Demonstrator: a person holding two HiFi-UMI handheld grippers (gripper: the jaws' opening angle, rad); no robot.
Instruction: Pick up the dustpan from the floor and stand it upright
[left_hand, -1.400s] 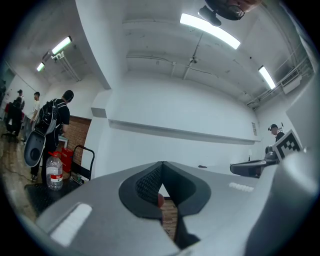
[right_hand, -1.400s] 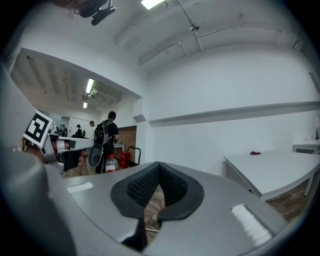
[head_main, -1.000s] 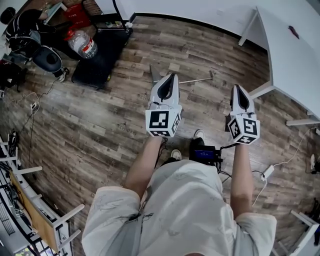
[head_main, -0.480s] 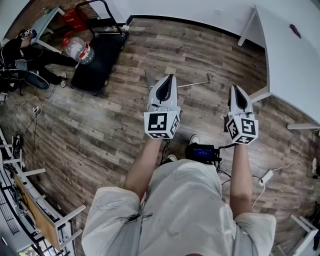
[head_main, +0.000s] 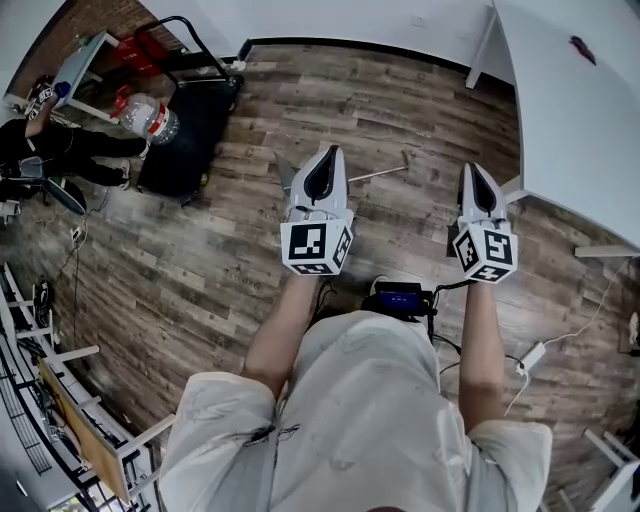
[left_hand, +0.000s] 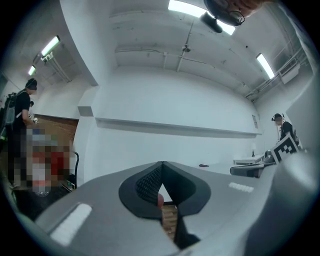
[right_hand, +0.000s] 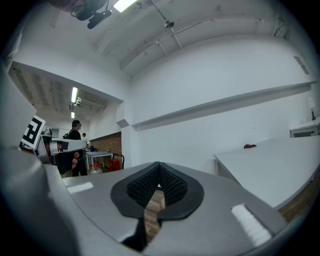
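both grippers shut and empty, dustpan lying on the floor ahead

the person stands over a wood-plank floor (head_main: 240, 250) and holds both grippers out in front, side by side and well apart. the left gripper (head_main: 329, 152) has its jaws pressed together at the tips; its own view shows the dark ribbed pads meeting in a point with nothing between them. the right gripper (head_main: 471, 170) is the same, jaws closed tip to tip on nothing.

the dustpan (head_main: 378, 173) lies flat on the floor just beyond the left gripper's tips and below them, touched by neither gripper. its thin pale handle runs out from behind the left gripper toward the right gripper and ends short of it. the pan end is mostly covered by the left gripper, with only a grey edge showing on its far left side.

a white table (head_main: 580, 110) stands to the outer side of the right gripper. well off to the left of the left gripper sits a black cart (head_main: 185, 125) with a clear water bottle (head_main: 150, 115) beside it. a black device (head_main: 400, 297) rests on the floor behind both grippers, at the person's feet.
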